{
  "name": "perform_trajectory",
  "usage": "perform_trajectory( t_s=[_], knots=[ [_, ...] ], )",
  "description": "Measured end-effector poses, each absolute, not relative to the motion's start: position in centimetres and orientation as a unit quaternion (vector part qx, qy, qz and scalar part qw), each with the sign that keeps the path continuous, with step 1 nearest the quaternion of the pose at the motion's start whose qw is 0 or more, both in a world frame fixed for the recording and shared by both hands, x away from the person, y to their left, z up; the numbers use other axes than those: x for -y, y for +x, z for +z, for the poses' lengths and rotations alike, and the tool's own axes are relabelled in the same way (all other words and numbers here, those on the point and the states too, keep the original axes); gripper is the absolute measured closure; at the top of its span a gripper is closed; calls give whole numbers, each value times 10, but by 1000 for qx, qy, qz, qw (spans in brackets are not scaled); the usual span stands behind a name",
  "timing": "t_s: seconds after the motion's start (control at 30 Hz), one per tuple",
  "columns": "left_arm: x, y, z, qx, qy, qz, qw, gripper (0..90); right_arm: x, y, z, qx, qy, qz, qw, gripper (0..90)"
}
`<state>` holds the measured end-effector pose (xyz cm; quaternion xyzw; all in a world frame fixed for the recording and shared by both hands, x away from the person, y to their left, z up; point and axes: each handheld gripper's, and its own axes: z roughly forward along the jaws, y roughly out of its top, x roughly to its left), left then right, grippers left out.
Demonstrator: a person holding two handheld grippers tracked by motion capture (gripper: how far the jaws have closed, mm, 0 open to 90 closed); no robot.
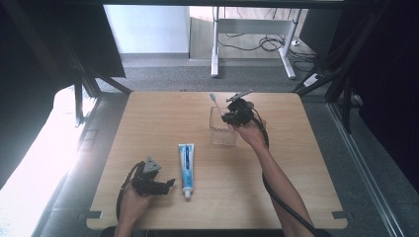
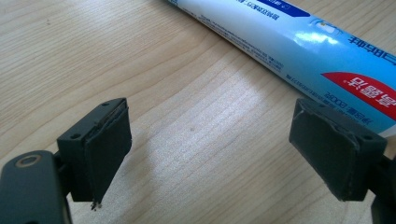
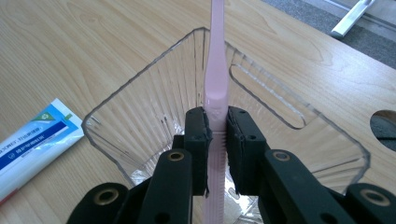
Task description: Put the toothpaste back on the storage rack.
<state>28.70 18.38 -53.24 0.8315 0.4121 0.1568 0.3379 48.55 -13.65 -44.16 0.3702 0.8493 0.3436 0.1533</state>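
The right gripper (image 3: 217, 140) is clamped on a pink toothbrush (image 3: 216, 74) standing in the clear cup (image 3: 140, 107); a sideways pull could tip the light cup. The left gripper (image 2: 210, 149) hangs spread and empty beside the toothpaste tube (image 1: 186, 168), which could roll if nudged. The wooden tabletop (image 1: 286, 173) is otherwise bare, with grey floor and desk legs (image 1: 215, 49) beyond.

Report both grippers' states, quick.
Left gripper: open, empty, beside the toothpaste tube on the table.
Right gripper: shut on the pink toothbrush, held inside the clear plastic cup.
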Motion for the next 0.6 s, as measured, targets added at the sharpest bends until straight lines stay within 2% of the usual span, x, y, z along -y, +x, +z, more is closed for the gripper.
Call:
perform_trajectory(
  t_s=[0.6],
  knots=[
    [-184,287,-532,-412,832,157,338,132,131,490,-456,-864,368,311,142,794]
  ],
)
